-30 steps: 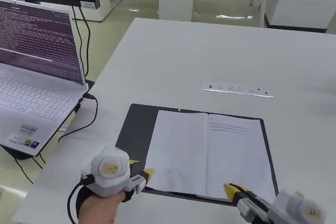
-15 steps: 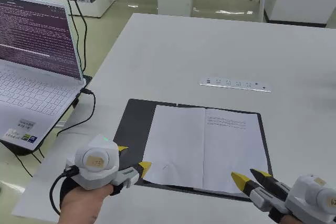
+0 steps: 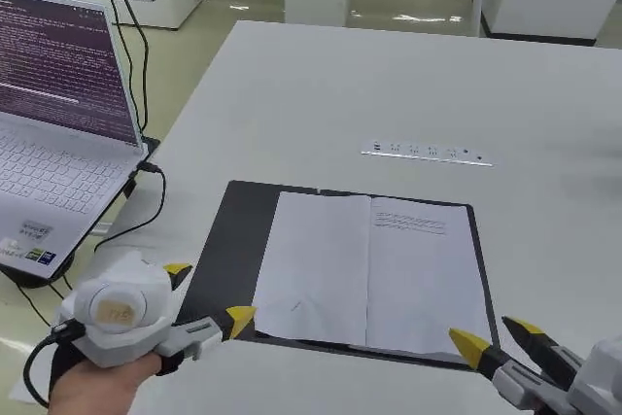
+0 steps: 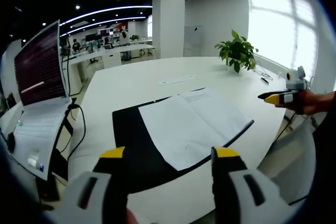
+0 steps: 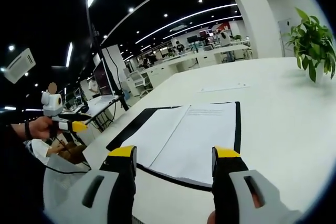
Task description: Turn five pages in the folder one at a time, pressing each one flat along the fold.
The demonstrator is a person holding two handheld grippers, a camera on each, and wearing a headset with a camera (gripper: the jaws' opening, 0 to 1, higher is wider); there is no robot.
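Apparently poised to start a page turn, the left gripper [image 3: 209,293] and right gripper [image 3: 494,334] hang spread and empty beside the folder [image 3: 219,259], so next comes pinching an edge of the right page [image 3: 428,279].

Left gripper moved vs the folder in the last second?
Yes. The left gripper has drawn back leftward: its front tip was at the left page's near corner; now it is off the page, over the folder's dark left cover.
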